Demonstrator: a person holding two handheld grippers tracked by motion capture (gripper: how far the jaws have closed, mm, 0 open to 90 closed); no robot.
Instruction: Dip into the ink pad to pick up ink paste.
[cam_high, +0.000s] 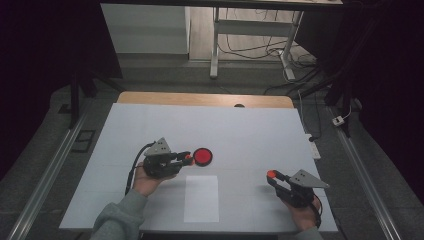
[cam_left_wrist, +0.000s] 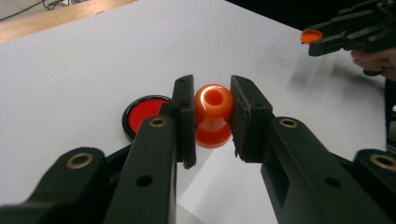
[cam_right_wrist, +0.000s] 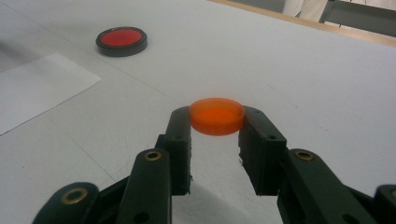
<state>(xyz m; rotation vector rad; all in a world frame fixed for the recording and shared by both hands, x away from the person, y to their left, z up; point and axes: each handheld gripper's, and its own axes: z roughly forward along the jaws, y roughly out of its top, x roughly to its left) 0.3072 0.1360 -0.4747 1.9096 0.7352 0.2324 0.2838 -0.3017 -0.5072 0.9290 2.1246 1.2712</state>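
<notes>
Grippers clamped on two orange pieces above the white table

Left hand (cam_high: 145, 181) reaching in from the bottom edge of the high view, grey sleeve (cam_high: 117, 217) angled up and to the right, palm under the body of the left gripper (cam_high: 189, 159). Gripper held roughly level, tips aimed right toward the red disc in its black rim (cam_high: 203, 156), just beside it and possibly a little above. Jaws closed on an orange bottle-shaped piece (cam_left_wrist: 213, 115), pressed from both sides at its rounded top. Seen along the jaws: open mouth of the piece turned up toward the camera, wider base away and down toward the table (cam_high: 250, 135), long axis tilted rather than upright.

Right hand (cam_high: 300, 216) at the lower right corner, well apart from the left, wrist low, right gripper (cam_high: 271, 175) aimed up and left across the table. Jaws shut on a flat orange cap (cam_right_wrist: 216, 115), gripped at its rim between the very tips, broad face up and roughly level, short axis near vertical; held clear of the surface, by the look of it.

White paper sheet (cam_high: 201, 198) flat on the table between the two hands, nearer the left, long side running away from the person
</notes>
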